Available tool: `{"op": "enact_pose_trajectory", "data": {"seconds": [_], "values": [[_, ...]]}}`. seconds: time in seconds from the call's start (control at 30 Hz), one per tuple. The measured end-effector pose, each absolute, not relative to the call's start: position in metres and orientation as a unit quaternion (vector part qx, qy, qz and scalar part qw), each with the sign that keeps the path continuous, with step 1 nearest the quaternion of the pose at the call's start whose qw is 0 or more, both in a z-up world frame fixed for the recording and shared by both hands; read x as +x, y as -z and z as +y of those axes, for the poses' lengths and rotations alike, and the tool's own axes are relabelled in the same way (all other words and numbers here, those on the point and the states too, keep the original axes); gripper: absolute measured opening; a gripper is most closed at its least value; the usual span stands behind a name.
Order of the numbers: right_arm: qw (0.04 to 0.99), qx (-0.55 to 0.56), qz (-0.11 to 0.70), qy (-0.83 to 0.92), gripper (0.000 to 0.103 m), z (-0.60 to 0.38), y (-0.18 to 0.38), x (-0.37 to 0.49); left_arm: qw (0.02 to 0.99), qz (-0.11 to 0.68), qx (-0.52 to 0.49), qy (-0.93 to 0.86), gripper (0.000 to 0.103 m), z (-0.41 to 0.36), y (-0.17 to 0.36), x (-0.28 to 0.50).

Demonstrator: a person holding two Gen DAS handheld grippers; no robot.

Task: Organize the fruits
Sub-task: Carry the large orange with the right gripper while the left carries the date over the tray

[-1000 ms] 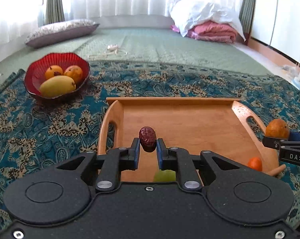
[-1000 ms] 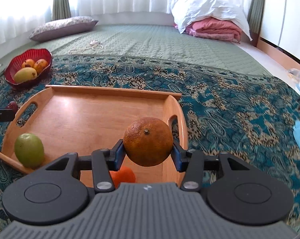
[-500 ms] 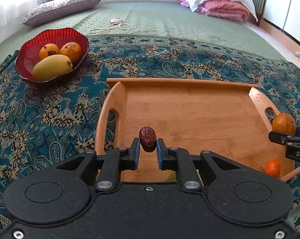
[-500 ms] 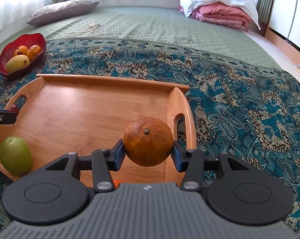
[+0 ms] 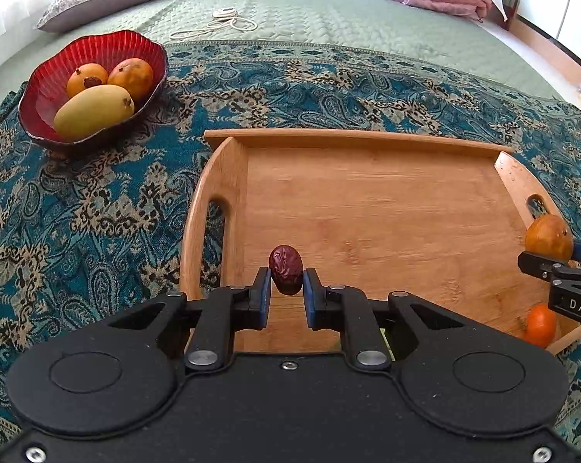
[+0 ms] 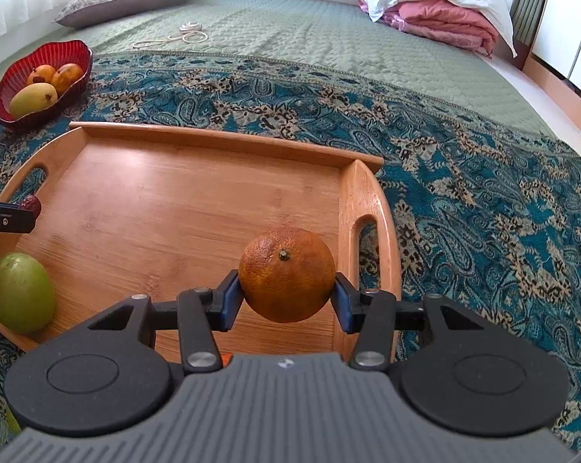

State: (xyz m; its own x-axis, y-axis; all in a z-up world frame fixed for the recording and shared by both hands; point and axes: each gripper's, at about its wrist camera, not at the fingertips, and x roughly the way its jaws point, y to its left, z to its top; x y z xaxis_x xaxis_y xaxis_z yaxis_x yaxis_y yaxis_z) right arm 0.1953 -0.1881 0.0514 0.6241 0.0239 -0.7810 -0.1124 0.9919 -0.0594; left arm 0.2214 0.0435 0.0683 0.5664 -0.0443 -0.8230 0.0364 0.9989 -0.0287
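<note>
- Your left gripper (image 5: pixel 286 283) is clamped on a red date (image 5: pixel 286 269), above the wooden tray (image 5: pixel 367 208) near its left handle.
- Your right gripper (image 6: pixel 286 301) grips an orange (image 6: pixel 286 274) by the tray's right handle.
- Green fruit (image 6: pixel 19 297) lies in the tray.

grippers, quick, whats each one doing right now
left gripper: closed on a red date.
right gripper: closed on an orange.

Wrinkled red date (image 5: pixel 286 269) and orange (image 6: pixel 286 274) held above wooden tray (image 6: pixel 213 139).
</note>
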Motion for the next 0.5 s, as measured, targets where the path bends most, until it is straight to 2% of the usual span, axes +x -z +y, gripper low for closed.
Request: {"op": "enact_pose_trajectory", "data": {"seconds": [0.5], "values": [[0.891,-0.047,0.451,-0.035,0.053,-0.187,-0.038,0.198,0.880,0.474,-0.008,0.024,0.017,0.045,-0.060,0.224]]}}
